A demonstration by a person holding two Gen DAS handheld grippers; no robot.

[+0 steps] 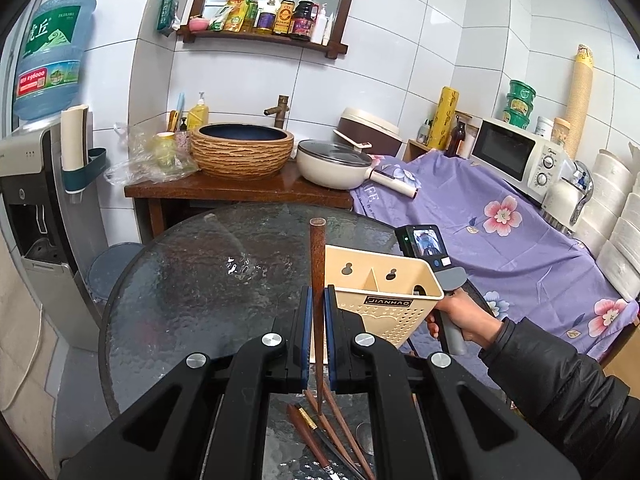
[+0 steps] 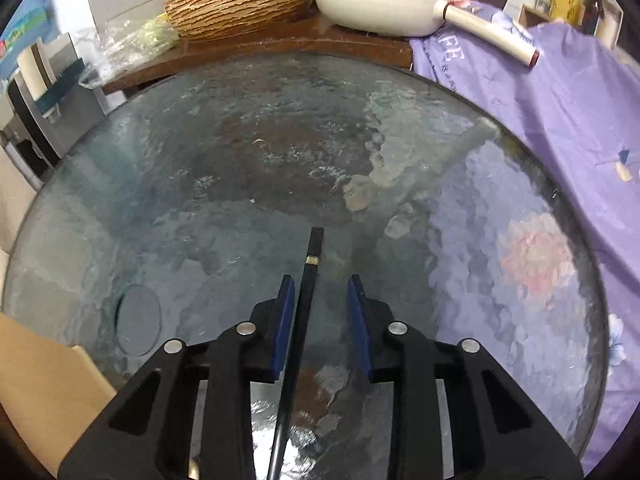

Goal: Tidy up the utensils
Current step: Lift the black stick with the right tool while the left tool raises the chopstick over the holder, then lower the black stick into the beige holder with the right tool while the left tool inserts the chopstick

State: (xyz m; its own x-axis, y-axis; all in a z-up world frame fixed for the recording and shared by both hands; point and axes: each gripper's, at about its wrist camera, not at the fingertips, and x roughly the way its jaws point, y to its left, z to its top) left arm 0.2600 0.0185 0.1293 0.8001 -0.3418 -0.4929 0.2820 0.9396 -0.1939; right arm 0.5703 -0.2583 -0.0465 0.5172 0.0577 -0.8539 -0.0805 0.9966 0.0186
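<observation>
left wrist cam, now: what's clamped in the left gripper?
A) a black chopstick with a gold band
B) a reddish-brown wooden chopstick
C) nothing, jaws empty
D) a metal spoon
B: the left gripper has its blue pads pressed on a reddish-brown wooden chopstick that stands up beside the beige utensil holder.

A round worktop point(image 1: 192, 280) of dark textured glass carries the things. At its near edge several brown chopsticks point(image 1: 340, 432) lie loose on the glass, one with a gold band, beside a spoon whose bowl point(image 1: 365, 434) alone shows. A beige holder point(image 1: 384, 300) stands at its right side, the base hidden
</observation>
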